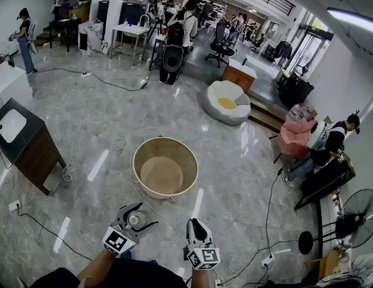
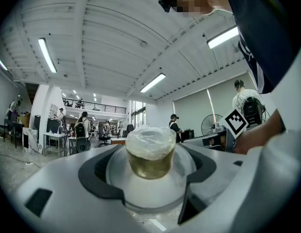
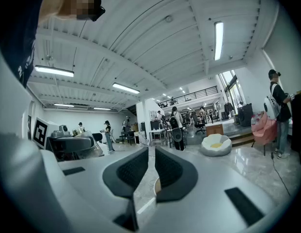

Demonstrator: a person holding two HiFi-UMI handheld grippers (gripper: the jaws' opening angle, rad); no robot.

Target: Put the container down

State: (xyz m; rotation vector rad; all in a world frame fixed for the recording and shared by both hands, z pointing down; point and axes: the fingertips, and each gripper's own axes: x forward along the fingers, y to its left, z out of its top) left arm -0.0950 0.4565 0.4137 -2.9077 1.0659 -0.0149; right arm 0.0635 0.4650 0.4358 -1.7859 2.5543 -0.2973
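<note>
The container is a small, clear, round-bodied pot with a narrower neck that shows something amber inside and a crinkled film over its mouth. It sits between the jaws of the left gripper, well above the floor and near the person's waist. The jaws stand wide apart, with their dark pads hugging the pot's broad lower body on either side, so this gripper is grasping the container. The right gripper hangs just beside it with its jaws drawn almost together and nothing between them. A large round tub stands on the floor ahead of both grippers, and no desk is in reach. The pot looks light and thin-walled, so a hard squeeze could probably dent it or pop the film. Its smooth, curved sides likely make it slippery, so it could squirt out of a loose or off-centre grip. The wide belly, where the pads sit now, seems the right place to hold it. The neck is narrower, and its film cover is soft. Whatever is inside may shift or spill, so the pot wants to be lowered upright and released only once its base rests flat. The hard, glossy floor would not forgive a drop.
</note>
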